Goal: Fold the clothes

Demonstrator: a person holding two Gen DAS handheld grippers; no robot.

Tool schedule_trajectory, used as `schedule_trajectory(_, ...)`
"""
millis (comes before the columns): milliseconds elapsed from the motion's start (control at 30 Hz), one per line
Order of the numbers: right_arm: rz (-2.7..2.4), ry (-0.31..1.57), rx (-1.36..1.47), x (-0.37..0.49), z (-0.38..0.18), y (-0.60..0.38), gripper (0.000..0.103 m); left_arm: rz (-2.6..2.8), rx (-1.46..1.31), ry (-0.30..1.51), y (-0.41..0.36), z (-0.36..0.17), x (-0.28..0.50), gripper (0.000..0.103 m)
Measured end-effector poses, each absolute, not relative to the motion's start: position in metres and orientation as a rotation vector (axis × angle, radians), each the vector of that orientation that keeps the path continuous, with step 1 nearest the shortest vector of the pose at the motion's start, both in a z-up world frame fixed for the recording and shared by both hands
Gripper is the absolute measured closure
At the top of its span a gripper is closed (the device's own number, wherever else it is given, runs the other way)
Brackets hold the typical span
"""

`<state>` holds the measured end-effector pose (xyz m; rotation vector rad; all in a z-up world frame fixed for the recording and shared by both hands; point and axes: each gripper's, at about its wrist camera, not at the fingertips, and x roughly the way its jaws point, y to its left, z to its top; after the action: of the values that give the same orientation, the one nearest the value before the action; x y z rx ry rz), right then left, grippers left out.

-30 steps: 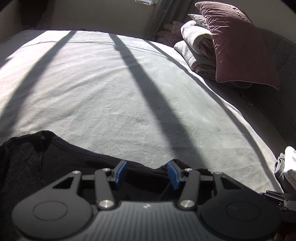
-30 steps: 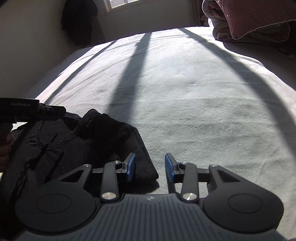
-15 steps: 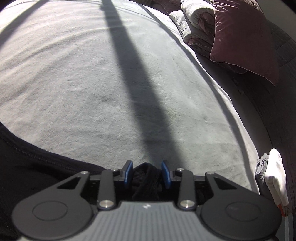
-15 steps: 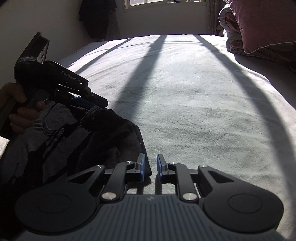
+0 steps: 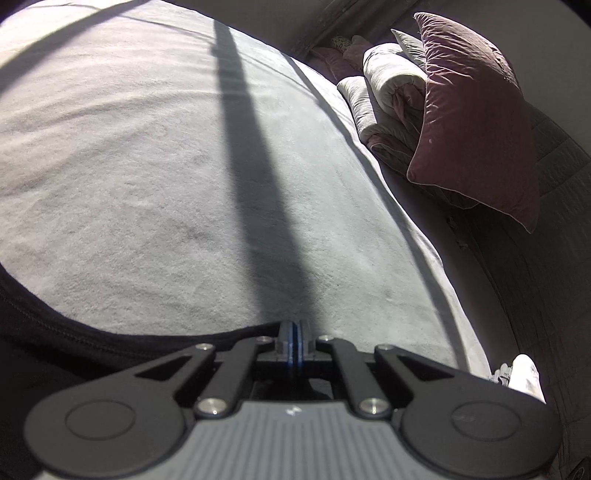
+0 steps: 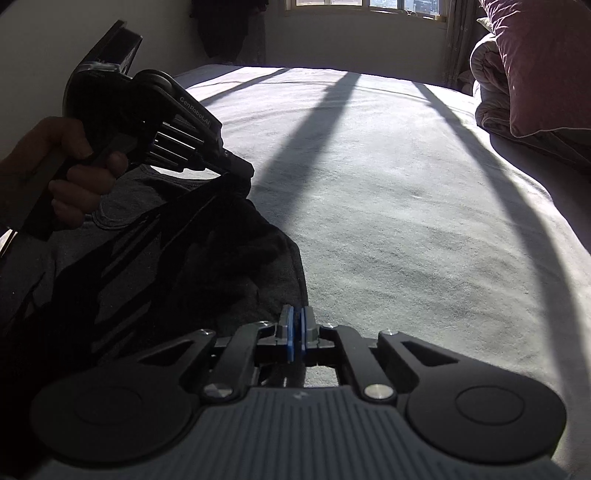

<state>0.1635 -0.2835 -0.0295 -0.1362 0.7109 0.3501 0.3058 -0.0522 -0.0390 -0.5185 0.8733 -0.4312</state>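
A dark garment (image 6: 155,258) lies on the grey bed sheet (image 6: 406,184) at the near left. My left gripper (image 5: 295,341) is shut on the garment's edge (image 5: 74,343) and holds it raised off the bed; it also shows in the right wrist view (image 6: 240,170), gripping a bunched corner. My right gripper (image 6: 297,332) is shut at the garment's right hem, low over the sheet. Whether cloth lies between its blue pads is hard to tell.
A maroon pillow (image 5: 476,122) leans on a folded pale duvet (image 5: 384,96) at the bed's right side. A window (image 6: 369,3) is at the far wall, with dark clothing (image 6: 229,26) hanging to its left. A white object (image 5: 524,373) sits at the bed's near right edge.
Both grippers have gone from open to shut. The left one has closed on the garment's edge and lifted it. The right one has closed at the hem.
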Motion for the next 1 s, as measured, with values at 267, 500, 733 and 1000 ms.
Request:
schedule_trajectory(267,0.026,0.521,-0.121,0.174,-0.023,-0.301,0.100,-0.380,-0.640,0.695,-0.050,-0.059,0.304,0.101)
schedule_trajectory(500,0.029,0.625,-0.117,0.192,-0.052,-0.302,0.100,-0.346,-0.577,0.679,-0.058,-0.074,0.308,0.101)
schedule_trajectory(733,0.201,0.625,0.156,0.163,-0.021,-0.359,0.063,-0.345,-0.627,0.675,-0.042,-0.068,0.311,0.101)
schedule_trajectory(1000,0.228,0.630,0.185,0.176,-0.030,-0.340,0.063,-0.286,-0.601,0.643,-0.036,-0.056,0.307,0.101)
